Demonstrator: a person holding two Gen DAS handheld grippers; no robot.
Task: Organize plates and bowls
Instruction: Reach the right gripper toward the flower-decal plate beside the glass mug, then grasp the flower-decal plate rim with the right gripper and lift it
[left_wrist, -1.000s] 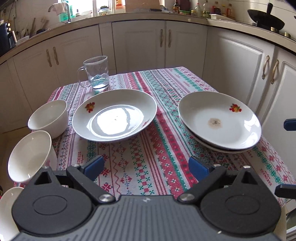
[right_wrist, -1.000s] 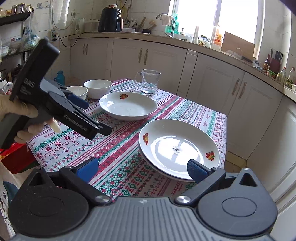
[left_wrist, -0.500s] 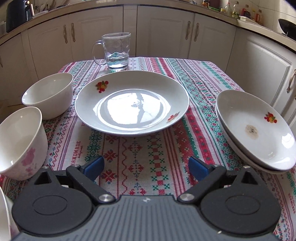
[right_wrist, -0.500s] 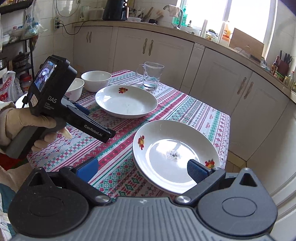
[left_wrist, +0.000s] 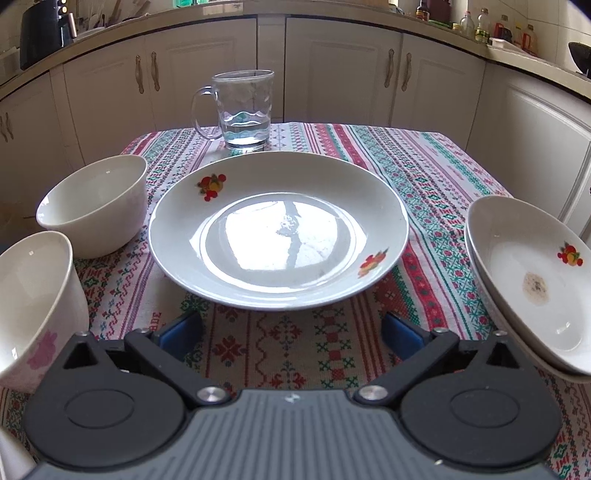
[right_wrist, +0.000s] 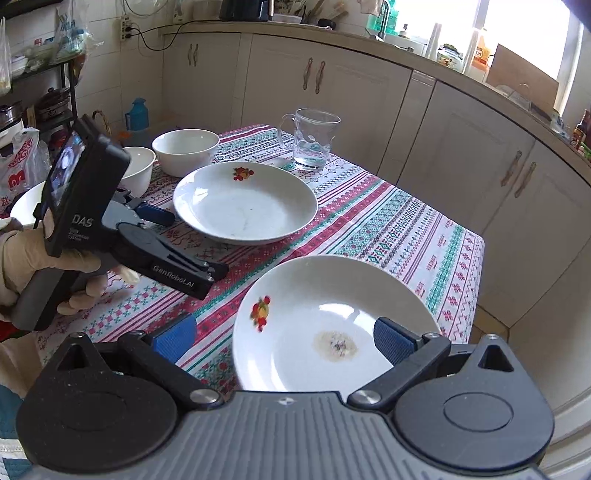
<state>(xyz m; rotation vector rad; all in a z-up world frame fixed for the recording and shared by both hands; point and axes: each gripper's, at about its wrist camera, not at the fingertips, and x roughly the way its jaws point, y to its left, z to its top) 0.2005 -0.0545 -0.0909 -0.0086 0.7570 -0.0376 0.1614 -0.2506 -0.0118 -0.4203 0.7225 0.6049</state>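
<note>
A white plate with fruit prints (left_wrist: 277, 229) lies in the middle of the table, also in the right wrist view (right_wrist: 245, 203). My left gripper (left_wrist: 291, 332) is open just short of its near rim. A stack of two plates (left_wrist: 532, 280) sits at the right edge; its stained top plate (right_wrist: 332, 325) lies between the fingers of my open right gripper (right_wrist: 284, 336). Two white bowls (left_wrist: 92, 203) (left_wrist: 33, 306) stand at the left.
A glass mug (left_wrist: 243, 110) with some water stands behind the middle plate. The patterned tablecloth (left_wrist: 424, 166) covers the table. White cabinets (left_wrist: 332, 74) surround it. The left gripper body (right_wrist: 110, 229) shows in the right wrist view.
My left gripper has moved forward and lower toward the middle plate. My right gripper has moved closer over the plate stack, so the top plate now lies between its fingers.
</note>
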